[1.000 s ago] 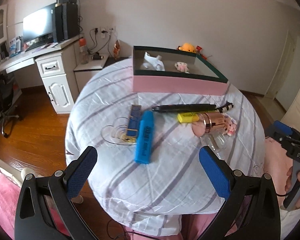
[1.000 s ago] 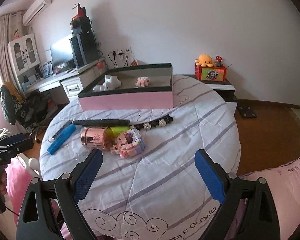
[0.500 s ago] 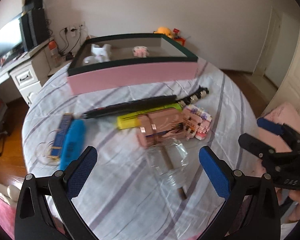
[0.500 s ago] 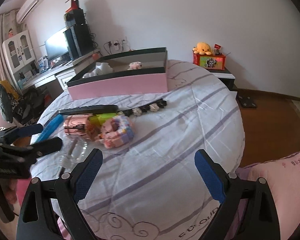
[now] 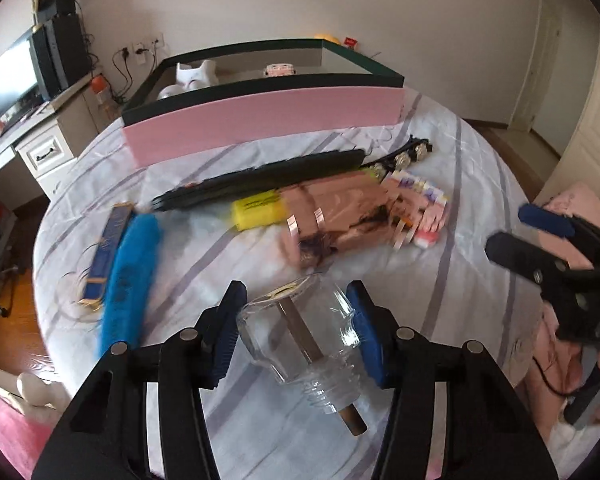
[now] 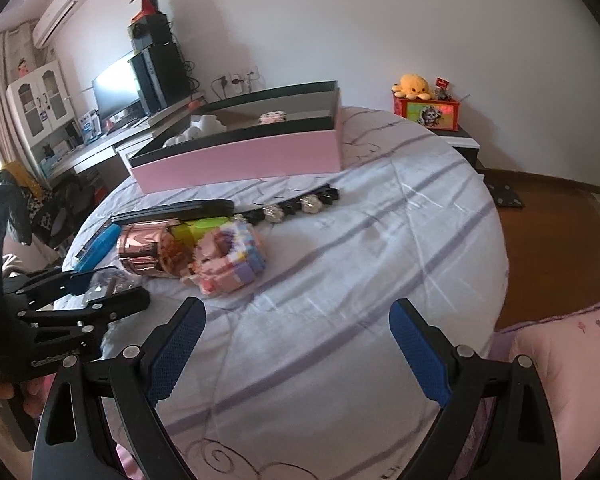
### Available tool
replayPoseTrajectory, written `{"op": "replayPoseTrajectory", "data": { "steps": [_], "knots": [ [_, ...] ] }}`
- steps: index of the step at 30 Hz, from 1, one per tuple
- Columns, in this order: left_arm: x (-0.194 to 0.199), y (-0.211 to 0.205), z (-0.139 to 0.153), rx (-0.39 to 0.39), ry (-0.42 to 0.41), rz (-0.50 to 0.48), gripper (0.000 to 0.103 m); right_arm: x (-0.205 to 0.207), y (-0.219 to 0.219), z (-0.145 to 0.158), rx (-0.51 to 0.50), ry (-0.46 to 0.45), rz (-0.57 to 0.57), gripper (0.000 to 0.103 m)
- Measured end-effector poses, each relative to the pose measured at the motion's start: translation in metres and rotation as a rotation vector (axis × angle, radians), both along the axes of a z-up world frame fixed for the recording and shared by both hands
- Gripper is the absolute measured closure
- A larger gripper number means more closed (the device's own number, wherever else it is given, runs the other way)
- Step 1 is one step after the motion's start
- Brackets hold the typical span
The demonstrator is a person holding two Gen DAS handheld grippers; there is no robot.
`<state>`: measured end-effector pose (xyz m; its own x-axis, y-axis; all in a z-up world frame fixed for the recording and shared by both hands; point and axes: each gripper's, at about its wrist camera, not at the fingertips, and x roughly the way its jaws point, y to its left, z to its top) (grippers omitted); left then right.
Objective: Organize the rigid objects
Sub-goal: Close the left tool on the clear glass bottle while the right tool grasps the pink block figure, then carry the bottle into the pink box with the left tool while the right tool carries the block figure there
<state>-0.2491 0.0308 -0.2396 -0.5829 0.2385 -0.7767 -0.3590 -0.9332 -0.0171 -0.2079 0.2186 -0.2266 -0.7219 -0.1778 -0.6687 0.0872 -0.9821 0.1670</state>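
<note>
A clear glass jar (image 5: 300, 332) with a stick inside lies on the striped round table (image 5: 452, 152). My left gripper (image 5: 296, 332) straddles it; its jaws are closing and both blue pads touch the glass. The same grip shows at the left of the right wrist view, the left gripper (image 6: 112, 288) around the jar (image 6: 100, 282). My right gripper (image 6: 296, 320) hovers open over bare cloth, holding nothing. Behind the jar lie a rose-gold cup (image 5: 336, 212), a pink block toy (image 5: 424, 216), a yellow highlighter (image 5: 260, 210) and a blue marker (image 5: 128, 276). The pink box (image 5: 260, 120) stands at the back.
A long black comb (image 5: 260, 184), a black jewelled clip (image 5: 400, 156) and a dark blue flat case (image 5: 106, 248) also lie on the cloth. The box holds white and pink figures. A desk with a monitor (image 6: 112, 92) is left; a low cabinet with a plush (image 6: 414, 86) is right.
My left gripper moved right and down from over the blue marker to the glass jar, and its wide jaws came in onto the glass. The right gripper sank slightly, still open.
</note>
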Motion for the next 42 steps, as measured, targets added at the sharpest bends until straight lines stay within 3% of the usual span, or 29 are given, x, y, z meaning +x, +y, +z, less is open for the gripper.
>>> {"op": "replayPoseTrajectory", "data": {
  "steps": [9,13,16,20,21,23,26,28,30,31,32,42],
  "knots": [
    [0.007,-0.032,0.0,0.042,-0.002,0.005,0.05,-0.014,-0.043,0.012,0.081,0.029,0.052,0.008],
    [0.006,-0.038,-0.003,0.067,-0.003,0.008,0.05,-0.034,-0.055,-0.003,0.237,-0.021,0.051,0.008],
    [0.007,-0.039,-0.005,0.076,0.003,0.005,0.049,-0.043,-0.049,-0.011,0.201,-0.034,0.078,0.008],
    [0.011,-0.038,-0.006,0.109,0.008,-0.011,0.031,-0.053,-0.052,-0.015,0.2,-0.035,0.149,0.008],
    [0.012,-0.038,-0.007,0.114,0.016,-0.014,0.031,-0.055,-0.054,-0.016,0.217,-0.038,0.161,0.008],
    [0.013,-0.036,-0.008,0.102,0.028,-0.014,0.034,-0.058,-0.055,-0.018,0.226,-0.041,0.173,0.008],
    [0.012,-0.036,-0.008,0.073,0.049,0.004,0.05,-0.059,-0.052,-0.017,0.195,-0.039,0.179,0.008],
    [0.01,-0.04,-0.008,0.089,0.042,0.0,0.05,-0.059,-0.052,-0.017,0.187,-0.045,0.187,0.01],
    [0.01,-0.041,-0.007,0.09,0.041,-0.007,0.05,-0.059,-0.05,-0.018,0.163,-0.044,0.199,0.018],
    [0.01,-0.041,-0.007,0.089,0.04,-0.007,0.05,-0.059,-0.048,-0.018,0.143,-0.042,0.195,0.032],
    [0.01,-0.04,-0.007,0.088,0.039,-0.008,0.05,-0.059,-0.046,-0.017,0.141,-0.037,0.181,0.04],
    [0.011,-0.042,0.004,0.107,0.04,-0.028,0.05,-0.054,-0.03,-0.005,0.044,-0.023,0.165,0.04]
  ]
}}
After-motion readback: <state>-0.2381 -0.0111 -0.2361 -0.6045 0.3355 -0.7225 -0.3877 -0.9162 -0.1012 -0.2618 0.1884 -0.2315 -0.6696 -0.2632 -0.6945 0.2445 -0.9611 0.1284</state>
